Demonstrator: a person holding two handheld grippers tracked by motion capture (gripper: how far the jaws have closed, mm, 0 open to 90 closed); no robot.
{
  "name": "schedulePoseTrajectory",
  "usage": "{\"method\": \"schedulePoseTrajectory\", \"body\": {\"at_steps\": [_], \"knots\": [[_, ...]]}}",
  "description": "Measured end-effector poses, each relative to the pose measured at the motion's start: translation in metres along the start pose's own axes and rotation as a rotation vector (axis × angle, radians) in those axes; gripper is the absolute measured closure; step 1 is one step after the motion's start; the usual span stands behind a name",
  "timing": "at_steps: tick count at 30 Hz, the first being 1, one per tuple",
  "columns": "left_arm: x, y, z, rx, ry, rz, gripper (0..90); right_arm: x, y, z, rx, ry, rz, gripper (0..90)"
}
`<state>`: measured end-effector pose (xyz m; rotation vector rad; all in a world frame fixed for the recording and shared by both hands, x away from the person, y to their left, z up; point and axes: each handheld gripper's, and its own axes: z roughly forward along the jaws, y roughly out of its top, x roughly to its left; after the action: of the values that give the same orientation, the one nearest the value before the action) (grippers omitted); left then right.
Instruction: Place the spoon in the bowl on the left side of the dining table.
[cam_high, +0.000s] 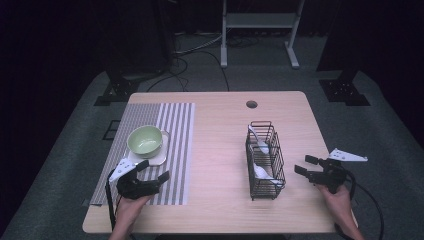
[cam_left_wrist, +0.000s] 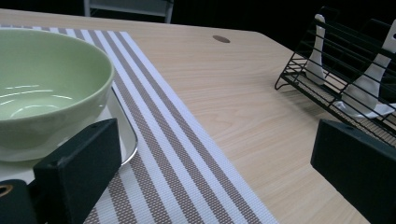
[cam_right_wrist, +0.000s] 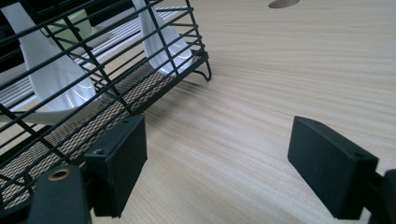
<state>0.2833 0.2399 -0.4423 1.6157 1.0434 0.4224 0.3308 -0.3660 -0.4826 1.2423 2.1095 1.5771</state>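
A pale green bowl (cam_high: 145, 139) (cam_left_wrist: 46, 93) sits on a small white tray (cam_high: 158, 159) (cam_left_wrist: 123, 140), which lies on a striped placemat (cam_high: 175, 150) (cam_left_wrist: 177, 158) at the table's left. My left gripper (cam_high: 153, 170) (cam_left_wrist: 217, 154) is open just in front of the tray, holding nothing. A black wire basket (cam_high: 248, 150) (cam_left_wrist: 299, 77) (cam_right_wrist: 140, 88) right of centre holds two white spoons (cam_high: 261, 145) (cam_high: 262, 171) (cam_left_wrist: 369, 88) (cam_right_wrist: 51, 79). To the basket's right, my right gripper (cam_high: 305, 164) (cam_right_wrist: 219, 149) is open and empty, low over the wood.
The light wooden table (cam_high: 220, 150) has a round cable hole (cam_high: 251, 104) (cam_left_wrist: 221, 38) near its far edge. Bare wood lies between placemat and basket. Behind the table stand a white frame (cam_high: 260, 20) and dark stands, with cables on the grey floor.
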Motion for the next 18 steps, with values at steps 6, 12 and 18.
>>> {"method": "schedulePoseTrajectory", "body": {"at_steps": [6, 12, 18], "knots": [[-0.009, 0.004, 0.002, -0.01, -0.011, 0.007, 0.8, -0.001, 0.0, -0.001, -0.012, 0.004, 0.009, 18.4], [-0.021, 0.008, 0.011, 0.017, -0.035, 0.014, 0.8, -0.002, 0.0, -0.002, -0.023, 0.011, 0.024, 18.4], [-0.029, 0.011, 0.024, 0.043, -0.007, 0.04, 0.8, -0.003, 0.001, 0.0, -0.022, 0.018, 0.031, 18.5]]}}
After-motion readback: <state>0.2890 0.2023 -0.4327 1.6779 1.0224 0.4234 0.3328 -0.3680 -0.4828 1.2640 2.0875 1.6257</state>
